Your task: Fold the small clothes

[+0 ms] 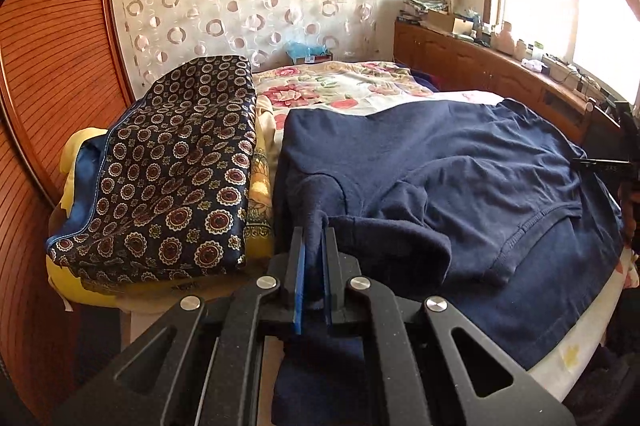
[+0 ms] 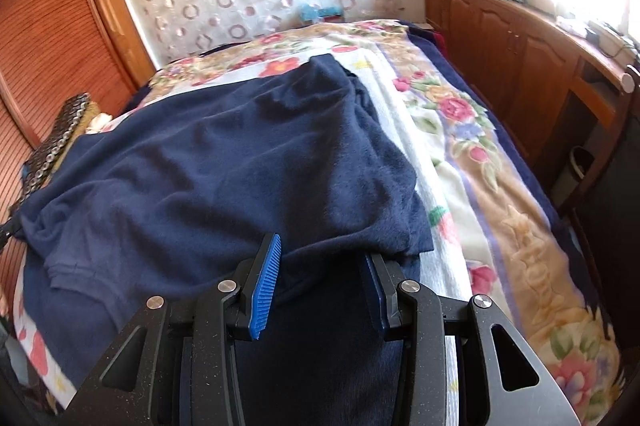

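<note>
A navy blue shirt (image 1: 440,154) lies spread over the floral bedspread (image 1: 340,86), with one sleeve rumpled near me. In the left wrist view my left gripper (image 1: 314,232) is shut on a bunched edge of that shirt, and the cloth rises in a peak between the blue pads (image 1: 299,290). In the right wrist view the same navy shirt (image 2: 224,162) covers the near half of the bed. My right gripper (image 2: 322,248) hovers at its near hem with the jaws apart. The ribbed blue pad (image 2: 264,290) on the left is bare, and cloth lies flat below the gap.
A folded dark patterned quilt (image 1: 172,162) on yellow bedding sits left of the shirt. A slatted wooden wardrobe (image 1: 44,86) stands at the left. Cluttered wooden cabinets (image 2: 520,38) line the right under a bright window. A small bin (image 2: 576,170) stands beside the bed.
</note>
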Available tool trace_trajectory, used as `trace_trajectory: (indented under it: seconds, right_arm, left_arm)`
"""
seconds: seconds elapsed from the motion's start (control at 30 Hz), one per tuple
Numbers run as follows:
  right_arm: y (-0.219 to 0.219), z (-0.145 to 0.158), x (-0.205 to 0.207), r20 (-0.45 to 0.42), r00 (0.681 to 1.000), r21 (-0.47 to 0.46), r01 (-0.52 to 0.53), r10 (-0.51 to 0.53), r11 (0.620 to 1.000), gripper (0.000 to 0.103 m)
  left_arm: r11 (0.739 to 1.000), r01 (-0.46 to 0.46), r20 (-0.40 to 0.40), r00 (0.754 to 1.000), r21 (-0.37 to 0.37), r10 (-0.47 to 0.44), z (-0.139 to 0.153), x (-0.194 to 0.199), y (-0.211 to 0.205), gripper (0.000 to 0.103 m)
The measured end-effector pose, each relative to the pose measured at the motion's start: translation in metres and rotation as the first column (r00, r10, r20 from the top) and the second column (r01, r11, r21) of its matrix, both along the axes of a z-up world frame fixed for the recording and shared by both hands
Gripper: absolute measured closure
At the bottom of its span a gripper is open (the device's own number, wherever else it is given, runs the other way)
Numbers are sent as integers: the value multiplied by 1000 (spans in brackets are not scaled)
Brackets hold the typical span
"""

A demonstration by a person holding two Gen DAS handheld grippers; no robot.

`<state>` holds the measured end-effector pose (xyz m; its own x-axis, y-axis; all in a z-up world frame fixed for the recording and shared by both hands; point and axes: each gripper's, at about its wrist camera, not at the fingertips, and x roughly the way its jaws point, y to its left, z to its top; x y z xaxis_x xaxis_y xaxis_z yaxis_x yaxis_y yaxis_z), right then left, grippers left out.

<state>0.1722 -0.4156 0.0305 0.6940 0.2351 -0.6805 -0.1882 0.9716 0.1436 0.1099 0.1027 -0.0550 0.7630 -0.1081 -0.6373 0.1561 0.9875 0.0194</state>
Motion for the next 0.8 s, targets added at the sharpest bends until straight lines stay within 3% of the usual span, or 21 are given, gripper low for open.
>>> trace_trajectory:
  seconds: [0.07,0.1,0.3,0.43,0.63,0.8]
  right_arm:
    - [5,-1,-1,10,1000,-50,17,-16,999,82]
    - [9,-2,-2,17,1000,-78,12,-11,997,99]
    - [5,31,-41,176,984,-52,6,3,999,100]
    - [2,57,-76,237,971,-55,-34,46,998,100]
    - [-18,77,-123,266,961,-33,-66,72,997,100]
    - [-19,49,-127,190,979,-66,-63,74,996,100]
  left_arm:
    - [1000,-1,17,1000,-1,1,3,-1,0,96]
    - [1000,0,29,1000,-12,0,5,-2,0,97]
    - [995,10,89,996,-104,-1,28,-11,13,97]
    - [995,4,126,992,-104,10,41,-20,19,97]
    - [994,-14,134,991,-107,29,40,-34,29,97]
    - [995,-17,60,998,-98,23,12,-38,32,97]
